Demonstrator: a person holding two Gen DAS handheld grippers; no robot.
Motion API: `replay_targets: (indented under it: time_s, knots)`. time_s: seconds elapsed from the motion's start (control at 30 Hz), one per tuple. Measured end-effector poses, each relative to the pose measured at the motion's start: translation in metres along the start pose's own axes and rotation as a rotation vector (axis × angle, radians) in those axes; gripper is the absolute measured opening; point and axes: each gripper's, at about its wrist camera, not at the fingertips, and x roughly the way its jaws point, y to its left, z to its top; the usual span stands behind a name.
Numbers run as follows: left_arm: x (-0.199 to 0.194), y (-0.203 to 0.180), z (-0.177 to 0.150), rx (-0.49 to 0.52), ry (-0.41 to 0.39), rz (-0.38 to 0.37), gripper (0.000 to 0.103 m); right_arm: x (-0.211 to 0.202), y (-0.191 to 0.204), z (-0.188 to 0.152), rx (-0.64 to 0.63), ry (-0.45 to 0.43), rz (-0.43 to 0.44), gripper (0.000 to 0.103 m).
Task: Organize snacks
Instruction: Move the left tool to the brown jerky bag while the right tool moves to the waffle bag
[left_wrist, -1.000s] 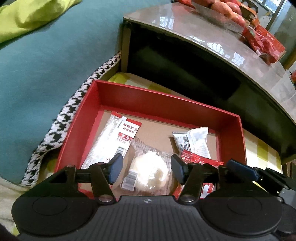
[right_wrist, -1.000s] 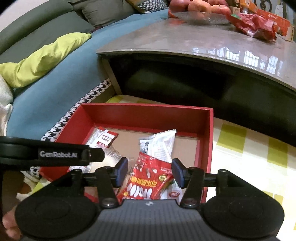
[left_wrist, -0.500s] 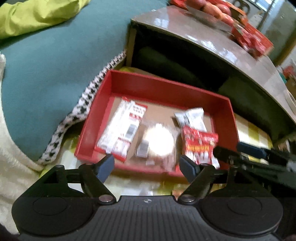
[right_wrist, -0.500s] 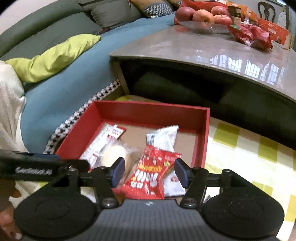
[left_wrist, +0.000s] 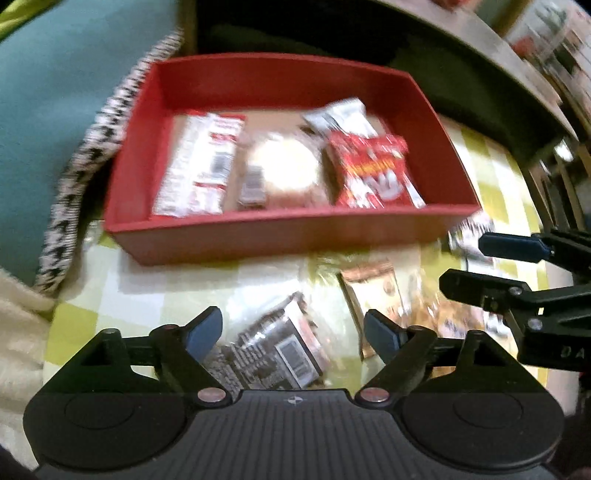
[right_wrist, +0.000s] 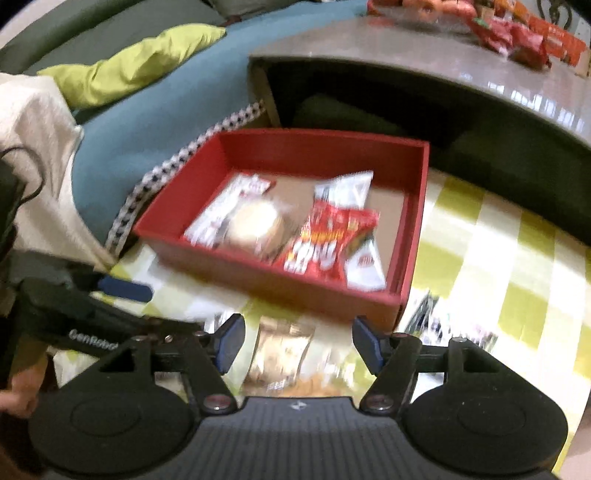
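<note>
Snacks in red box (left_wrist: 280, 236) on yellow checked cloth (right_wrist: 509, 266), left to right: white-red packet (left_wrist: 201, 162), round bun in clear wrap (left_wrist: 284, 166), red packet (left_wrist: 373, 166) over white packet (left_wrist: 343, 114). Loose packets on cloth before box. Left hand-held gripper (left_wrist: 293, 330) wide, empty, above dark packet (left_wrist: 273, 354). Right hand-held gripper (right_wrist: 298, 341) wide, empty, above tan packet (right_wrist: 280, 354)

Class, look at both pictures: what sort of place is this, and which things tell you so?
Most likely a home living room: a sofa with a green cushion, a low table, and a red box of snacks.
</note>
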Motion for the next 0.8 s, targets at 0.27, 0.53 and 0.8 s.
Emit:
replay_targets:
  time_s: [0.27, 0.53, 0.8]
  knots:
    - [0.03, -0.004, -0.006, 0.201, 0.073, 0.056, 0.089, 0.002, 0.001, -0.009, 0.024, 0.031, 0.027, 0.072]
    - [0.051, 0.002, -0.008, 0.268, 0.143, -0.009, 0.098, 0.012, 0.001, -0.01, 0.028, 0.059, 0.035, 0.073]
    - [0.05, -0.012, -0.037, 0.289, 0.149, 0.033, 0.1, 0.005, -0.003, -0.011, 0.036, 0.057, 0.034, 0.073]
